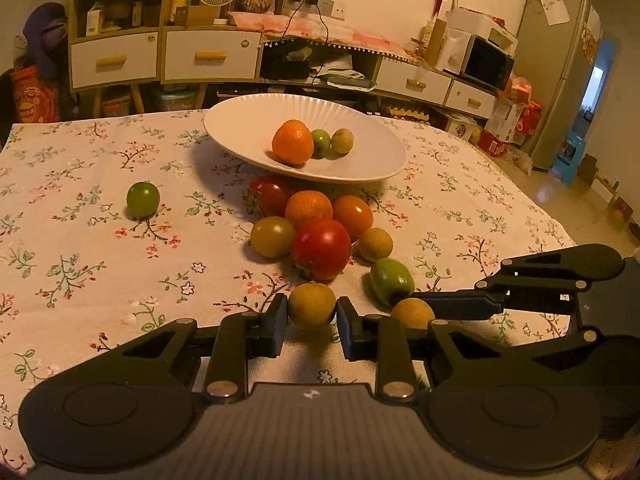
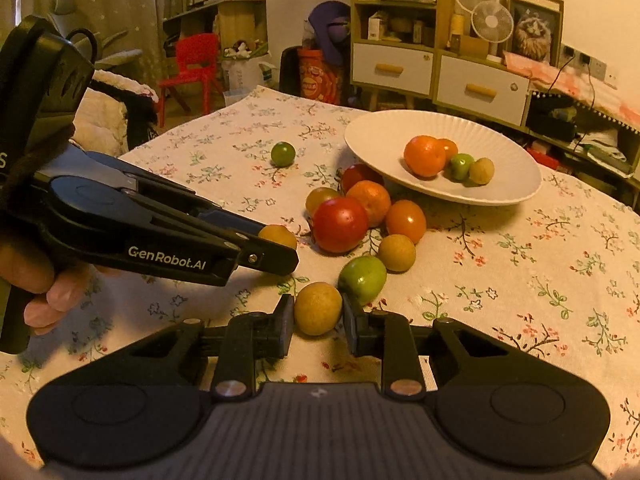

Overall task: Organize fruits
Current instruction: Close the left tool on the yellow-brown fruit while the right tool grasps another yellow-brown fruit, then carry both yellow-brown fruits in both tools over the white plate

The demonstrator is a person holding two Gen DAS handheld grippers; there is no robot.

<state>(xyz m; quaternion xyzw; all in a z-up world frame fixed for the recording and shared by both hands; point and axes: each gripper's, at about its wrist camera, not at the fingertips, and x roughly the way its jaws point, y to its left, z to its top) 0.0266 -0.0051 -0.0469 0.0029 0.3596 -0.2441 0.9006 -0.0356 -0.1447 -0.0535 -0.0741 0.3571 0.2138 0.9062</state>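
In the left wrist view my left gripper is shut on a small round yellow fruit that rests low on the tablecloth. Just to its right, my right gripper comes in from the side around a second yellow fruit. The right wrist view shows that right gripper shut on its yellow fruit, with the left gripper closed on the other fruit. Beyond lies a pile of fruit led by a red one. A white plate holds an orange, a green and a yellow fruit.
A green fruit lies close to both grippers' tips. Another green fruit sits alone at the left on the floral cloth. The table's edge runs along the right. A person's hand grips the left tool. Cabinets and a red chair stand behind.
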